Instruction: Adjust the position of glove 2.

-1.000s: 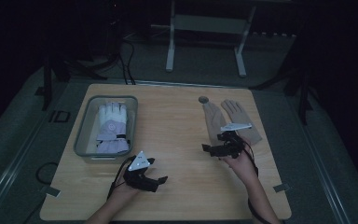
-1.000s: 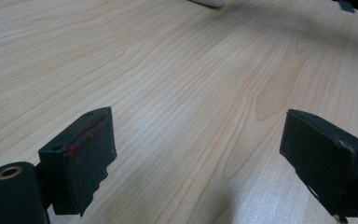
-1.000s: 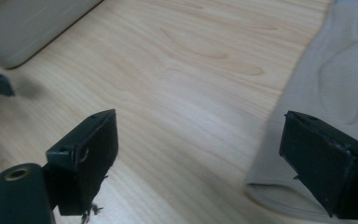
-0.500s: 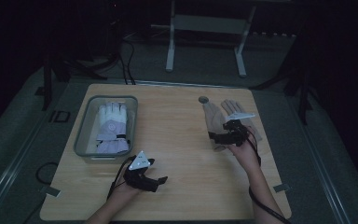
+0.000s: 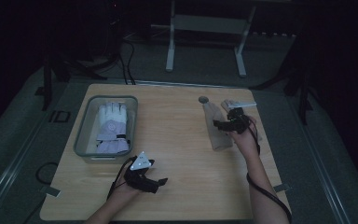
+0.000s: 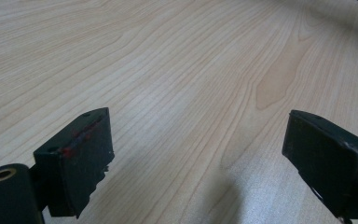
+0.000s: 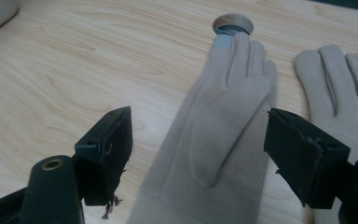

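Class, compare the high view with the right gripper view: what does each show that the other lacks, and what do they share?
High view alone: the grey bin holding a white glove, the left gripper near the table's front edge, and the person's forearms.

Right gripper view alone: a second beige glove lying beside the first, and the first's thumb folded over its palm.

Both: the wooden table, a beige glove, the round hole at its fingertips, and the right gripper, jaws closing, astride that glove without pressing it.

- Beige glove (image 7: 219,126): flat on the wooden table, fingers toward a round hole, thumb folded across the palm.
- 2nd beige glove (image 7: 340,88): flat just beside it.
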`<state>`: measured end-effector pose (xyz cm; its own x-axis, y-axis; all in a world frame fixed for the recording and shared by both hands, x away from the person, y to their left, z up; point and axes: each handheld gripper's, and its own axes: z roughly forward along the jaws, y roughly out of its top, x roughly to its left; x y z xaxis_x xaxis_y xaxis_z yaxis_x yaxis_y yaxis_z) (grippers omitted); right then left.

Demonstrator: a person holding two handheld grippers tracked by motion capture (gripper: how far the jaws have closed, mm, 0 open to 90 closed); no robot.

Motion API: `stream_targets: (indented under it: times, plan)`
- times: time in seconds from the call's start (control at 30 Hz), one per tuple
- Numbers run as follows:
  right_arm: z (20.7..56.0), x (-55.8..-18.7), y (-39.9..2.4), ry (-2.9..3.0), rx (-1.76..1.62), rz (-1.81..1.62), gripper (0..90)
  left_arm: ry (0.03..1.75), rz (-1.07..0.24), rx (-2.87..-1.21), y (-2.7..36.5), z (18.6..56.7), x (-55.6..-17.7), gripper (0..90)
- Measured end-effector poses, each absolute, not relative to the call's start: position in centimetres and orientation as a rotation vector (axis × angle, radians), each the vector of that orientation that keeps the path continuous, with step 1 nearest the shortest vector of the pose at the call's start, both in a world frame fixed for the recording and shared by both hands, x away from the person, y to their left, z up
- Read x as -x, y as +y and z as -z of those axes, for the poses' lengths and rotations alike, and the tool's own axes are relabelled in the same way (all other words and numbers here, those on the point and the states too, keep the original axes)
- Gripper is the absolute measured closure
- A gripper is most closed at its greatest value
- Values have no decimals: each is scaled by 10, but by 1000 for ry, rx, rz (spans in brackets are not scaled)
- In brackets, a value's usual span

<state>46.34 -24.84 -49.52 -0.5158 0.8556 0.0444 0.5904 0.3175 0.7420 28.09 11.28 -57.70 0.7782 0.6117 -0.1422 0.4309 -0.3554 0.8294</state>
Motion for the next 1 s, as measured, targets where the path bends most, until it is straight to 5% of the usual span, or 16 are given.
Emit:
stream_targets:
  times: [0.23, 1.0]
  plan:
    - [507, -482, -248, 2236, -1317, -975, 292, 798, -250, -1998, 113, 577, -281, 22]
    - [553, -496, -237, 2192, -1348, -829, 348, 803, -226, -2016, 113, 577, -282, 23]
